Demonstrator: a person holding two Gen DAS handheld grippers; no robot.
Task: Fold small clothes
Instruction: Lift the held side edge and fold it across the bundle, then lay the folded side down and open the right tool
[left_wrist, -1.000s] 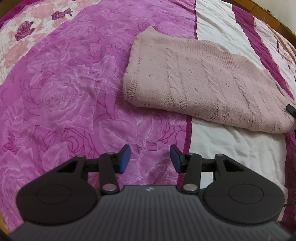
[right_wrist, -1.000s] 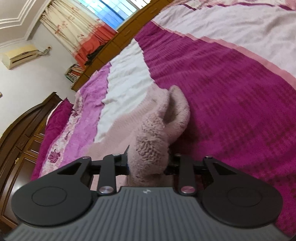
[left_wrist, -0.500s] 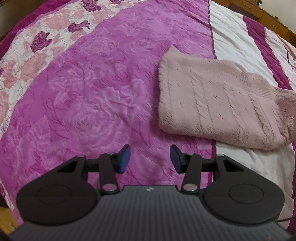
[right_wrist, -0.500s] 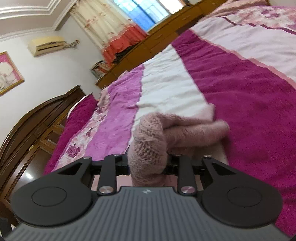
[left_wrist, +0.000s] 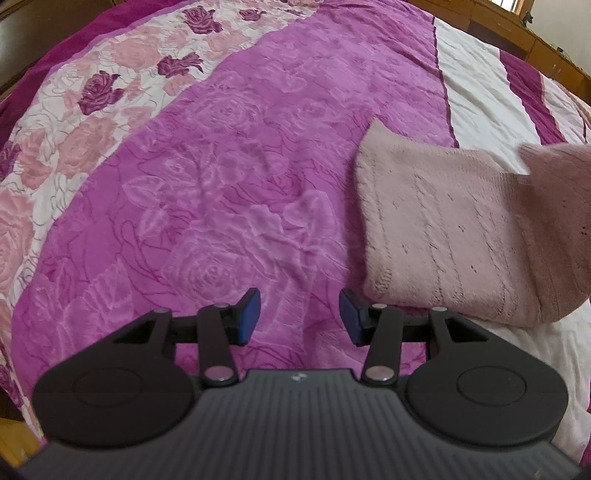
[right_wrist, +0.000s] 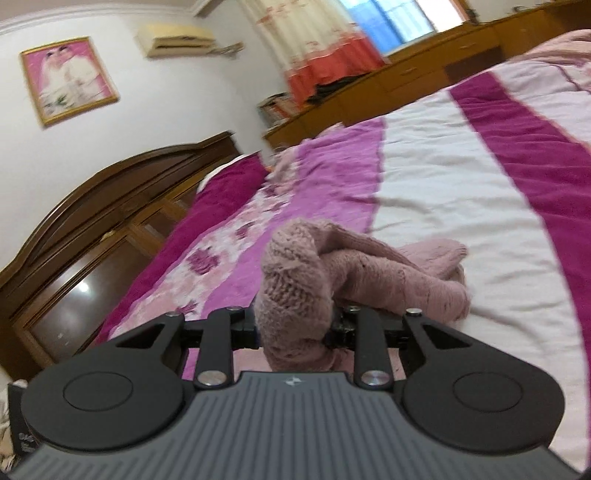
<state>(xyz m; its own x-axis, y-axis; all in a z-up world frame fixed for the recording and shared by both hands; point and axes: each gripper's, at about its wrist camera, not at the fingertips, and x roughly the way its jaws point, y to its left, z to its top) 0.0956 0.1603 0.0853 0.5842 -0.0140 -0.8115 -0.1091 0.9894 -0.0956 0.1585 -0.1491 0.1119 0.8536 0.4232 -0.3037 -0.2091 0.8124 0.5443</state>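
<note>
Pink cable-knit sweater (left_wrist: 443, 236) half-folded on bedspread (one end lifted)

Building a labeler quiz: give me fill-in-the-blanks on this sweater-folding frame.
1. The right tool is shut on the pink knit ____.
2. The left tool is open and holds ____.
3. The sweater lies on a ____.

Missing words: sweater; nothing; bed

sweater (left_wrist: 450, 236) on bedspread (left_wrist: 229, 192) | right of left gripper (left_wrist: 299, 317) | headboard (right_wrist: 122, 206) behind
</note>
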